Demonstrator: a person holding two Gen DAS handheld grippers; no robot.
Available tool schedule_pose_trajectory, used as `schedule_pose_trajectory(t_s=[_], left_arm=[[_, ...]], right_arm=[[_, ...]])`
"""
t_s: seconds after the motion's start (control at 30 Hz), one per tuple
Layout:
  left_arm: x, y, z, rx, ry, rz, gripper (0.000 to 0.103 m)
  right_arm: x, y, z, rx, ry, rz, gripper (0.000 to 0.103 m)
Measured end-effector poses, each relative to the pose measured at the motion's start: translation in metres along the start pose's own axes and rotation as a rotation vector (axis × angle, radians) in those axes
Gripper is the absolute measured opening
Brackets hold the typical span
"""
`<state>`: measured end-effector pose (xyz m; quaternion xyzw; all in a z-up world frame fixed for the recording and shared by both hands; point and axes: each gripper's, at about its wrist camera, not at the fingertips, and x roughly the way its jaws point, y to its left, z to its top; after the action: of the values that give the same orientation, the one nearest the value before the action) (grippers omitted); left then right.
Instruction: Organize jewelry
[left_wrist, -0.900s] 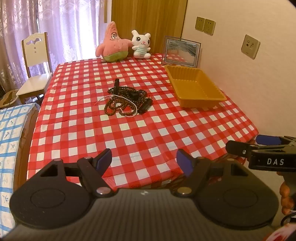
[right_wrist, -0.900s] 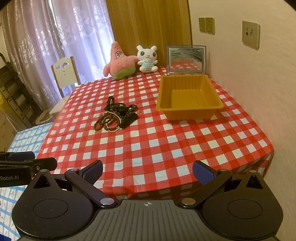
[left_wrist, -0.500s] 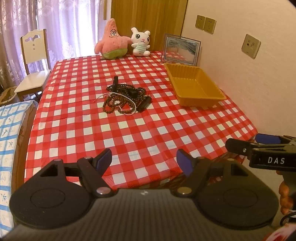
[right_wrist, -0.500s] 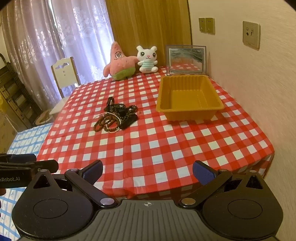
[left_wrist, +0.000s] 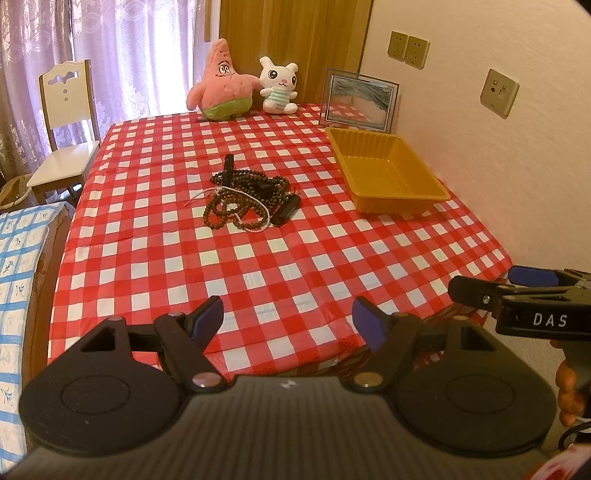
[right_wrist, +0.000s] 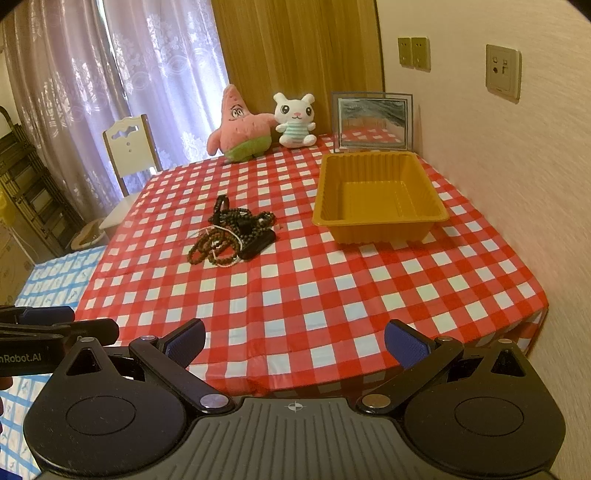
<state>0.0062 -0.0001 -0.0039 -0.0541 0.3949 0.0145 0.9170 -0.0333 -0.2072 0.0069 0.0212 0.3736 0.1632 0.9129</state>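
Tangled heap of dark brown bead strands (left_wrist: 247, 197) on checked tablecloth (left_wrist: 280, 266)

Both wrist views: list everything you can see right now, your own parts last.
Bead strings: tangled pile, number unclear, brown and black, middle of table.
Tray: one, yellow, nothing in it, right of the beads, near the wall.
Tablecloth: one, red and white check.
Star toy: one, pink, far edge.
Rabbit toy: one, white, beside the star.
Picture frame: one, behind the tray.
Chair: one, white, far left.
Wall sockets: three.
Left tongs: open, holding nothing.
Right tongs: open, holding nothing.
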Motion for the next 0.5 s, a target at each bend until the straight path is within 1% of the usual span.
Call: schedule_pose_trajectory(t_s=[0.5], left_arm=[[-0.0001,-0.0003,0.0003,0.0,-0.001,-0.001,0.075]], right_arm=[[0.0005,-0.0001,-0.0022,0.0,-0.002,-0.001,0.103]])
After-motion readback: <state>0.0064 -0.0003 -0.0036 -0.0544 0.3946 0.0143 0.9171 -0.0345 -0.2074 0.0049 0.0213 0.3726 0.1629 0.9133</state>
